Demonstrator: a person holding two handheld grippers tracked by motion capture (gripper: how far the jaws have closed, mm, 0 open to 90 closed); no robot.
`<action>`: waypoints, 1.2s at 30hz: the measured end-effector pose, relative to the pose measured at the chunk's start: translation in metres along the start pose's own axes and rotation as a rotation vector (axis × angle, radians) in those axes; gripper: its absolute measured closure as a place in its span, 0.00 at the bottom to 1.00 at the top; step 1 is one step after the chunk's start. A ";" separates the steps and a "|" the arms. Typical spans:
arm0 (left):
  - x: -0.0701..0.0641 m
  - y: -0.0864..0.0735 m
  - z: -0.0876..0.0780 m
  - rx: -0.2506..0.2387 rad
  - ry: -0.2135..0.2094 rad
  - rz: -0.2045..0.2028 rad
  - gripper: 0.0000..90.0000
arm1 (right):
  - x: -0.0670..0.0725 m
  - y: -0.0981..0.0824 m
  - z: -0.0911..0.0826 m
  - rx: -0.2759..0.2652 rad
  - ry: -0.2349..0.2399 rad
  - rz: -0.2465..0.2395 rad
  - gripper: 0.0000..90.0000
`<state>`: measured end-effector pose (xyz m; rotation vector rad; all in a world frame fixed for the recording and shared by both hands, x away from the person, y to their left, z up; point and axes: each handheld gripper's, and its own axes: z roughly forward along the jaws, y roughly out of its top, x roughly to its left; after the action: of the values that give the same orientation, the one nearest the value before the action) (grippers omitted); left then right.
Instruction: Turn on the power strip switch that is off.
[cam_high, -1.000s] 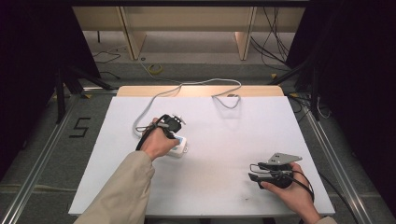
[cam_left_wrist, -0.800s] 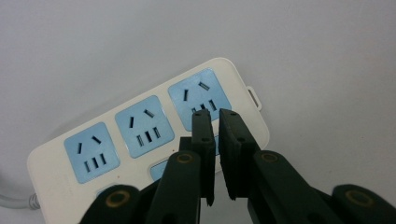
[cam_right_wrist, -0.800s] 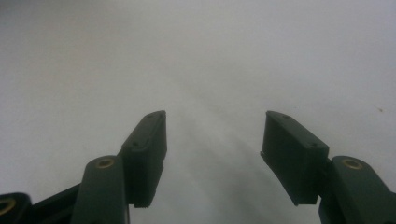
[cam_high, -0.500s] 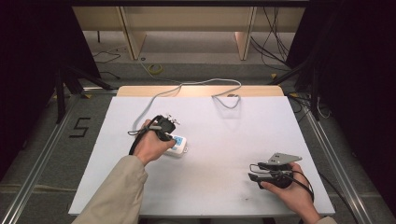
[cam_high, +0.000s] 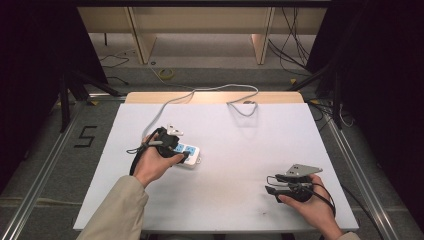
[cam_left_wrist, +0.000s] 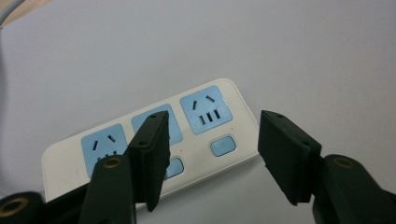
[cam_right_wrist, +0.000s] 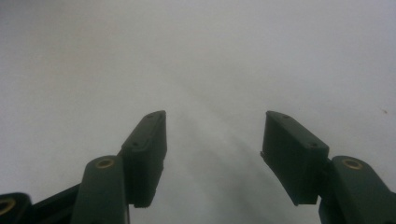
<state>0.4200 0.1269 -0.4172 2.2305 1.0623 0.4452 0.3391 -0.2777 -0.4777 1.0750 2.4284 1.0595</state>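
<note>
A white power strip (cam_high: 192, 153) with three blue sockets lies left of the table's middle, and its grey cable (cam_high: 200, 92) runs off over the far edge. My left gripper (cam_high: 183, 156) sits at the strip's left end. Its jaws have just been opening and now stand apart above the strip (cam_left_wrist: 205, 112) without pressing on it. In the left gripper view the left gripper (cam_left_wrist: 215, 126) has one finger (cam_left_wrist: 152, 140) across the middle socket. My right gripper (cam_high: 270, 188) rests near the front right corner. It (cam_right_wrist: 212, 122) is open over bare table.
The white tabletop (cam_high: 235, 150) has a wooden strip along its far edge. Metal rails run along both sides. A "5" mark (cam_high: 85, 136) is on the floor at the left. Wooden legs and loose cables stand behind the table.
The left hand has drawn back to the left, uncovering more of the power strip. The strip and the right hand have stayed put.
</note>
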 end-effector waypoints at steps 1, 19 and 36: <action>0.000 -0.002 -0.001 -0.006 0.002 0.006 0.44 | 0.000 0.000 0.000 0.000 0.000 0.000 0.45; 0.002 -0.029 -0.015 -0.080 -0.013 0.018 0.30 | 0.001 0.000 0.001 -0.001 0.008 -0.002 0.45; 0.004 -0.055 -0.020 -0.122 -0.005 0.009 0.27 | 0.001 0.000 0.001 -0.002 0.015 -0.003 0.44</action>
<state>0.3803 0.1643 -0.4380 2.1285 0.9964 0.4949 0.3387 -0.2764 -0.4785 1.0670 2.4396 1.0723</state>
